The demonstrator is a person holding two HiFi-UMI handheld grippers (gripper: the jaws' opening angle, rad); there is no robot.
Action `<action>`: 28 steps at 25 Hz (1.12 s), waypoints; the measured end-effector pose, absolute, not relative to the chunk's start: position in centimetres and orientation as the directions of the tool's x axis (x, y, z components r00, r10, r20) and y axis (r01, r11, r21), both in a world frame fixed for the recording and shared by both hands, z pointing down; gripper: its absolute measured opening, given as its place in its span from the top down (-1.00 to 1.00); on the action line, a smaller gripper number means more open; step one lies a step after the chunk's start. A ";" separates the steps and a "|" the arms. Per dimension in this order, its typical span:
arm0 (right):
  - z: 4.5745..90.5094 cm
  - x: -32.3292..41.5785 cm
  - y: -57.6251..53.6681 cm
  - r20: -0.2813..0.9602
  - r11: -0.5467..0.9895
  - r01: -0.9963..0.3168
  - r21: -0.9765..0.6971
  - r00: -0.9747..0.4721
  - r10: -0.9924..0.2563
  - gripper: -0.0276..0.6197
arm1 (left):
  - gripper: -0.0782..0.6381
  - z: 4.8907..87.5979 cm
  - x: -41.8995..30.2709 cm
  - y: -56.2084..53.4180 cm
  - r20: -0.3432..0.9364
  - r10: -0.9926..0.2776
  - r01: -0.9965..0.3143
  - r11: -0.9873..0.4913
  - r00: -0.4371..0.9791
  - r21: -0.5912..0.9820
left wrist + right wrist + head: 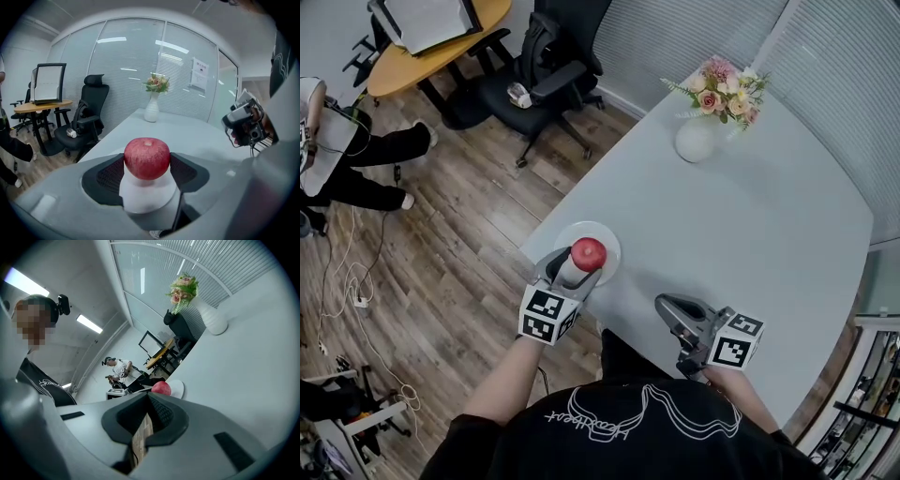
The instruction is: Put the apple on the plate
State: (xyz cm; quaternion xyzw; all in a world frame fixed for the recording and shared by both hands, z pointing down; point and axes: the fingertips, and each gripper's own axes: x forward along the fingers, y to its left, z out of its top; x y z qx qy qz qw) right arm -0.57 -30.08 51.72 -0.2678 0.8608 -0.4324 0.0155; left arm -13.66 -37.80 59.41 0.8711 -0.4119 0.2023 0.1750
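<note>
A red apple (589, 253) sits between the jaws of my left gripper (580, 265), right over a small white plate (610, 240) near the table's left edge. In the left gripper view both pads press the sides of the apple (146, 158), and the plate (145, 193) lies just beneath it; I cannot tell whether the apple touches it. My right gripper (664, 304) hovers over the table to the right, shut and holding nothing. From the right gripper view the apple (161, 388) and plate (178, 389) show beyond its closed jaws (149, 397).
A white vase of flowers (696, 139) stands at the far side of the grey table (750, 234). A black office chair (534, 84) and a wooden desk (431, 42) stand on the wood floor to the left. A person is seated at the far left.
</note>
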 end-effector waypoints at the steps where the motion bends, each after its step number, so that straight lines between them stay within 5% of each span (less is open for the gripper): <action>1: 51.8 -0.5 -30.0 0.203 0.476 -0.447 -0.758 -0.854 -0.478 0.89 | -0.09 59.6 -13.6 -37.9 0.500 -0.646 -0.789 -0.600 0.576 0.134; 28: 52.0 -0.5 -28.4 0.197 0.523 -0.440 -0.730 -0.868 -0.456 0.89 | -0.14 59.9 -14.4 -37.9 0.488 -0.705 -0.839 -0.531 0.515 0.118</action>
